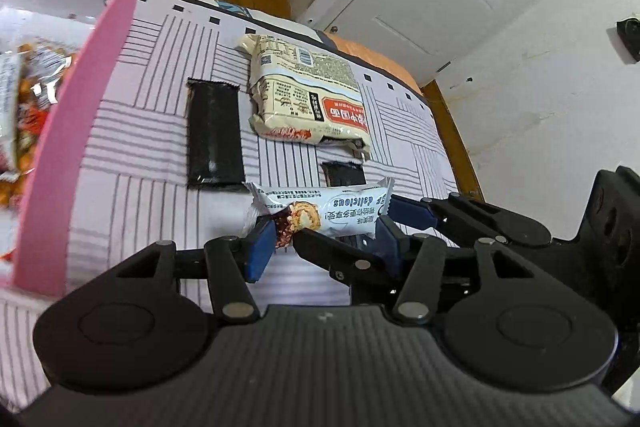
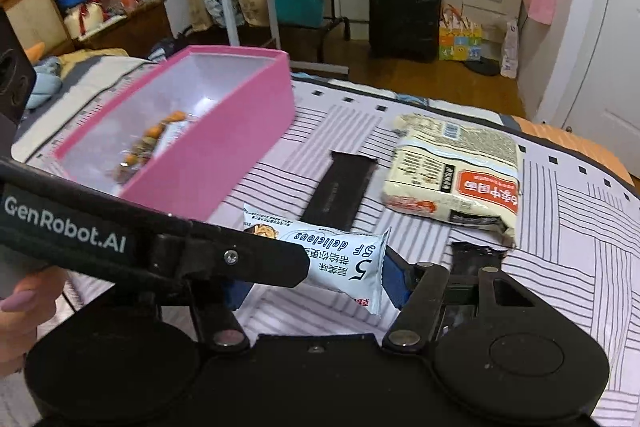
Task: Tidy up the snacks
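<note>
Two grippers are sharing one snack bar [image 1: 320, 213] above the striped bedsheet [image 1: 132, 155].
Left gripper [image 1: 324, 247] and right gripper [image 2: 316, 279] are angling downward, each pinching the wrapper, beside the pink box [image 2: 224, 155].

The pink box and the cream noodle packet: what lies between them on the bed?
A long black packet lies flat between the pink box and the noodle packet; both views show it.

Pink box [image 2: 224, 163] with white inside. Pale blue snack bar wrapper [image 1: 332, 207] with dark lettering. Cream noodle packet [image 1: 304, 91] with red label. Black flat wrapper [image 1: 214, 137]. White bed sheet [image 1: 140, 155] with grey stripe blocks. Blue pads [image 1: 260, 247] on black gripper.
</note>
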Motion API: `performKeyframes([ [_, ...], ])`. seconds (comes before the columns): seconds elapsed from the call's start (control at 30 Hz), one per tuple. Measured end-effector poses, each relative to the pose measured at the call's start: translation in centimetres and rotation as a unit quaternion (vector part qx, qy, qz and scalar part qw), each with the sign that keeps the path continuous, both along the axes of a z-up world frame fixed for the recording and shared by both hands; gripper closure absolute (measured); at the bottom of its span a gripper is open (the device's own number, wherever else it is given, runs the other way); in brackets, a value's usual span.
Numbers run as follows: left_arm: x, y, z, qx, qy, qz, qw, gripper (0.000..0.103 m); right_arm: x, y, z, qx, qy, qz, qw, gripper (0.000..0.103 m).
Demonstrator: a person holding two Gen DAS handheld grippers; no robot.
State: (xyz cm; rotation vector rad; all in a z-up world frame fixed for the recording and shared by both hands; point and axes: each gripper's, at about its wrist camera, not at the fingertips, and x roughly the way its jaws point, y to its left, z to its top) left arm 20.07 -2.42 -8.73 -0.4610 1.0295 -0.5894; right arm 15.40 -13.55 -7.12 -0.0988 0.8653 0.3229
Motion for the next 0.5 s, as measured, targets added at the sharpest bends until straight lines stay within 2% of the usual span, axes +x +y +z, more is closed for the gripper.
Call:
performKeyframes([
  [0.33,-4.1,4.1,3.1,0.017,-0.015,0.007,0.9997,0.048,-3.2,4.7,2.6,0.014,-0.019,0.018,1.0,0.035],
  [0.5,-5.6,7.0,5.6,0.028,-0.039,0.023,0.9986,0.047,-3.4,7.5,4.5,0.039,-0.025,0.029,0.999,0.035],
])
